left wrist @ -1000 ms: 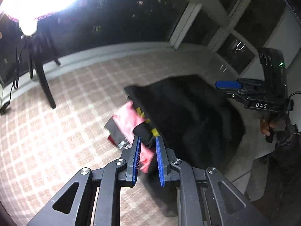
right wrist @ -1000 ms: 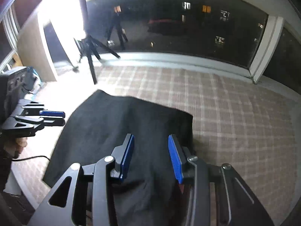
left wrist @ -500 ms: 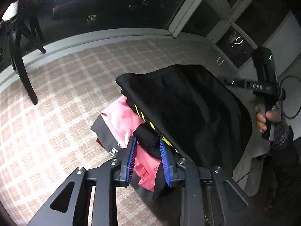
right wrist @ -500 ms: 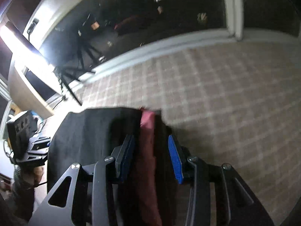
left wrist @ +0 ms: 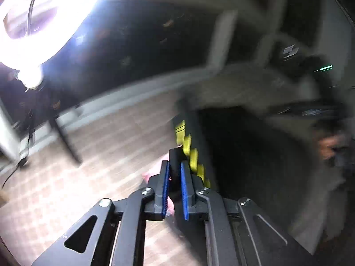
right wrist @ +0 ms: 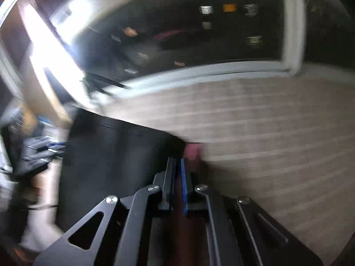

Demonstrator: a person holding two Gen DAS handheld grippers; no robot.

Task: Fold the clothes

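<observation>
The left gripper (left wrist: 174,185) is closing its jaws on a fold of the black garment (left wrist: 250,155), which is lying on the checked floor (left wrist: 106,146). Only this view is showing the yellow marks (left wrist: 188,147). The right gripper (right wrist: 177,177) is pressed together on the garment's edge; its view alone is showing a pink patch (right wrist: 192,151).

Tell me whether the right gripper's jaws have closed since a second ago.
Yes. The right gripper had blue pads well apart over the black garment; now they stand nearly together, with dark cloth between them.
</observation>
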